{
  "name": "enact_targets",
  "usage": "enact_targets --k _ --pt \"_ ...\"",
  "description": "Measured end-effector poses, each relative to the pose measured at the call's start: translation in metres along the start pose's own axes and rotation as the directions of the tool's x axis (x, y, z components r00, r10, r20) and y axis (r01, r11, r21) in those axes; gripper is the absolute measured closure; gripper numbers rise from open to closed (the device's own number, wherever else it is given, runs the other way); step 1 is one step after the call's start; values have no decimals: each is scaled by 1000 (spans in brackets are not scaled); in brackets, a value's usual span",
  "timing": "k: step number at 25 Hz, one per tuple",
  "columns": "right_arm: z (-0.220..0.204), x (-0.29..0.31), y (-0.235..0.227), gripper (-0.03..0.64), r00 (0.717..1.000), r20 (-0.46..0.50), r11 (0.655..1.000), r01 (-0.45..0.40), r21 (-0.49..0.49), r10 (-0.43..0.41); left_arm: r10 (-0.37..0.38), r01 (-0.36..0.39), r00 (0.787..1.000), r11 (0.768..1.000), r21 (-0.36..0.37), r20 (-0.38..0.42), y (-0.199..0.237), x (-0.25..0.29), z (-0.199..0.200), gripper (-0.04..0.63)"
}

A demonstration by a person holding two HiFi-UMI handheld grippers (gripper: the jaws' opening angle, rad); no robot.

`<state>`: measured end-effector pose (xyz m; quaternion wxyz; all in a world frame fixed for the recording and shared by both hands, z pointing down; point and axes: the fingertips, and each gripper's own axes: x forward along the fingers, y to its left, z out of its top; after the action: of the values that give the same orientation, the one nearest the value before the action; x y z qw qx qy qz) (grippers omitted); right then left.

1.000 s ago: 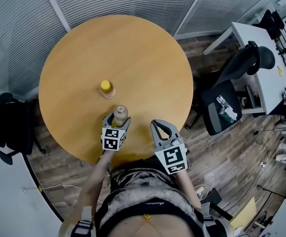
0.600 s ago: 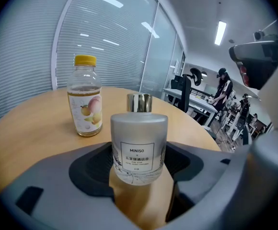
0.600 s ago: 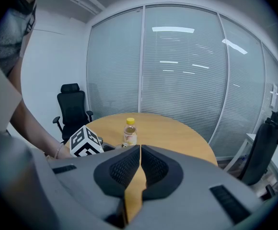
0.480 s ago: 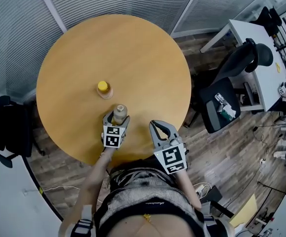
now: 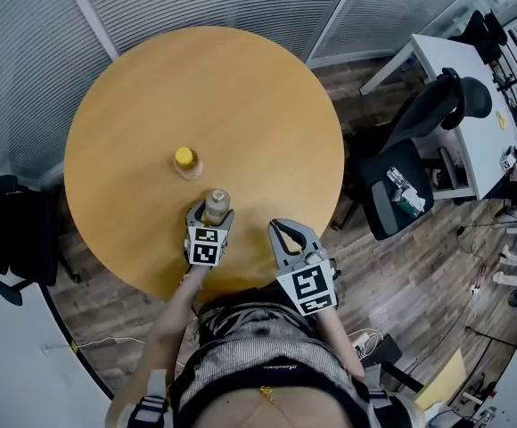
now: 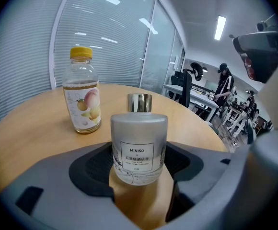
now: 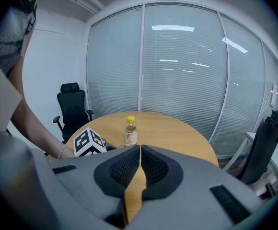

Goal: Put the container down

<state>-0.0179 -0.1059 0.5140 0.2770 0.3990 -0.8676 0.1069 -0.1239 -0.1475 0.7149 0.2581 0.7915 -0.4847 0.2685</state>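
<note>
Soft, even light comes from ceiling strips (image 6: pixel 219 28), mirrored as streaks on the glass wall (image 7: pixel 172 28); the worktop (image 5: pixel 241 105) is bright, with faint shadows. All views bend strongly at the edges. Both gripper views darken to black corners, their near foreground soft though the container (image 6: pixel 139 147) is sharp.

A yellow-capped bottle (image 5: pixel 186 161) stands upright on the round wooden table (image 5: pixel 241 96); nearby, a black office chair (image 5: pixel 432 119), seemingly holding something.

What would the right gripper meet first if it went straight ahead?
Likely nothing near: the right gripper, shut, points over the table; the yellow-capped bottle stands just left of that line, though depth is unclear.
</note>
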Motion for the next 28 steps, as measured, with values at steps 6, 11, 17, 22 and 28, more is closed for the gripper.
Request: enact_targets --k 6,11,17,22,28 --pt "-3 0 0 595 1000 -7 1000 2 2 -2 10 -10 999 1000 0 -33 1 2 -8 256" --pt "-4 0 1 595 1000 -11 1000 1 3 -1 12 -11 1000 1000 20 -20 2 2 -8 256" --pt "-6 1 3 595 1000 -12 1000 -3 2 3 14 -13 1000 1000 26 -25 -1 -1 -8 256" --pt "-7 1 4 595 1000 -11 1000 -7 0 7 20 -19 999 999 34 -34 1 -2 -16 256" --pt "-7 2 5 595 1000 -13 1000 -13 0 13 24 -22 999 999 33 -47 1 -2 -19 256"
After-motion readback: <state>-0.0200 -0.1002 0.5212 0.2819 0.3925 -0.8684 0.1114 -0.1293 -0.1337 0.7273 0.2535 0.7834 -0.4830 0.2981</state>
